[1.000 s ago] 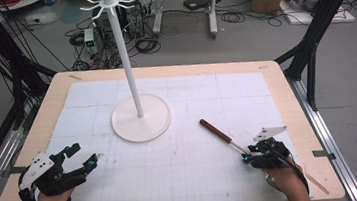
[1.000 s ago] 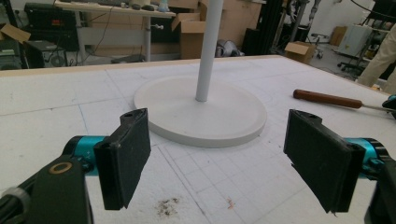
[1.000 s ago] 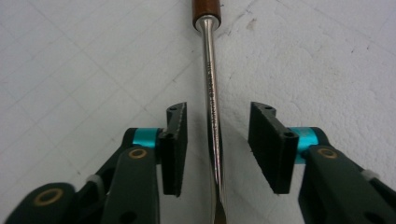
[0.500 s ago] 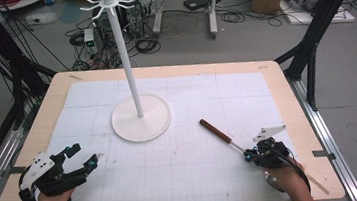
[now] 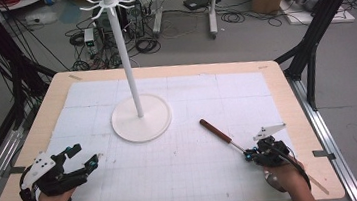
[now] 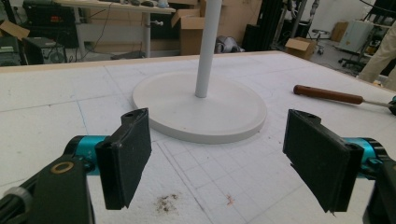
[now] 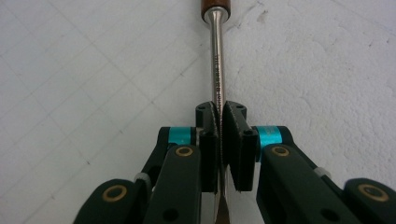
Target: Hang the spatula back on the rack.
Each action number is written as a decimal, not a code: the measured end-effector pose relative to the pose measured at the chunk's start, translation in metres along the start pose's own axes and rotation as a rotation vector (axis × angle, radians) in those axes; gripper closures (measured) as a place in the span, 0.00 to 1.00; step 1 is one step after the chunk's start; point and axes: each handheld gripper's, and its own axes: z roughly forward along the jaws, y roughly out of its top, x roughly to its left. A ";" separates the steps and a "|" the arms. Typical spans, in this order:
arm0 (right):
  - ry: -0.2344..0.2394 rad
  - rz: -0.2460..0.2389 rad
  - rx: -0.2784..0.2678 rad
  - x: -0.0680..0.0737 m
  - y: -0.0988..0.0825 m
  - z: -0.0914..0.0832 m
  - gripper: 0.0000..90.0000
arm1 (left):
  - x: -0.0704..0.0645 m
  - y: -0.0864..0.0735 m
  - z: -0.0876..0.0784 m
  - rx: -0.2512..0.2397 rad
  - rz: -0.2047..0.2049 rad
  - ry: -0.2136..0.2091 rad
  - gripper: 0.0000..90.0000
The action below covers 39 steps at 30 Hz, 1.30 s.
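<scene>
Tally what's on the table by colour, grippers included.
White: 1, the hook stand
Brown-handled with metal shaft: 1, the tool, its shaft pinched in the right gripper
Black: 2, the left gripper with jaws apart, and the right gripper
Total: 4

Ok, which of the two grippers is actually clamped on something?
The right gripper: its jaws have just closed on the metal shaft of the wooden-handled tool. The left gripper stands wide open, holding nothing.
</scene>
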 end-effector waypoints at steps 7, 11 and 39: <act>-0.001 0.007 -0.004 0.001 -0.001 0.000 0.94 | 0.001 0.000 0.000 -0.003 -0.001 0.004 0.27; -0.011 0.000 -0.018 0.002 -0.002 -0.001 0.94 | 0.001 0.000 -0.001 -0.007 -0.009 0.004 0.27; 0.026 0.048 -0.317 0.029 0.013 -0.022 0.94 | -0.003 0.005 0.000 -0.017 -0.016 -0.012 0.26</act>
